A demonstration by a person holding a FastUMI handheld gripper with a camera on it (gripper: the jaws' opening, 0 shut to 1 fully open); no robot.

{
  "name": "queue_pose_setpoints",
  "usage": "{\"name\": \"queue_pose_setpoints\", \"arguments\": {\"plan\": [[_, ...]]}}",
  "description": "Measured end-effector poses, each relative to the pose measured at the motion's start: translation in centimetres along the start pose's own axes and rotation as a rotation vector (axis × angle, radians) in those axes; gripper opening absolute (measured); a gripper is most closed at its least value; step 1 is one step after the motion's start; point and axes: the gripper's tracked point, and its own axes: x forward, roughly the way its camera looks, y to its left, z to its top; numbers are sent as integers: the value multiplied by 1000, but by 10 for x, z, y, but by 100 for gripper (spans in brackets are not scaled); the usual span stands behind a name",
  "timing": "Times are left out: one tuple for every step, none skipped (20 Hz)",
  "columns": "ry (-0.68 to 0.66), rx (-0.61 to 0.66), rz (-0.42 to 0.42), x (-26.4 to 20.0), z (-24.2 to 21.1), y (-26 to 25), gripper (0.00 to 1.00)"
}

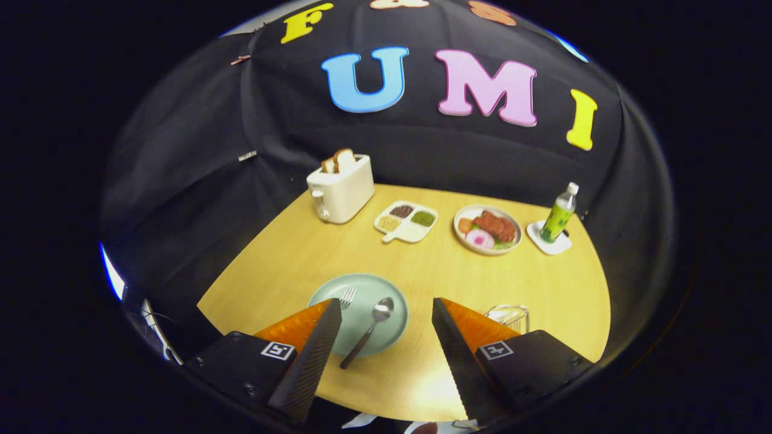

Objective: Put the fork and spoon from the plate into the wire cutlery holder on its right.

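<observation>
In the gripper view, your gripper (386,310) hangs above the near edge of the table (289,253) with its fingers spread wide and nothing between them. The pale green plate (386,340) lies just ahead, mostly between the fingertips. On it the spoon (369,330) runs with its bowl toward 1 o'clock and its handle toward 7, the handle end passing over the plate's near rim. That axis is what your approach turns on: you would likely close across the handle, so turn the fingers square to it. The fork (347,296) sits at 11 o'clock from the spoon's bowl; you see only its tines, since the left finger (313,346) covers its handle. The wire cutlery holder (509,316) stands at 3 o'clock from the plate, partly hidden behind the right finger (461,349), its thin wires hard to make out.
</observation>
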Motion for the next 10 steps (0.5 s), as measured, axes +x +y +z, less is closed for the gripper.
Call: {"name": "queue_pose_setpoints", "arguments": {"plan": [[44,20,-3,7,-10,4,94],[80,36,-10,16,-19,8,92],[116,51,-20,26,-29,10,90],[153,65,-25,36,-38,14,87],[188,78,-31,44,-49,18,86],[221,87,-39,52,-59,21,82],[257,95,-52,60,-70,23,79],[276,102,-61,67,-78,25,71],[295,106,-77,75,-85,25,67],[315,107,-89,83,-92,25,59]]}}
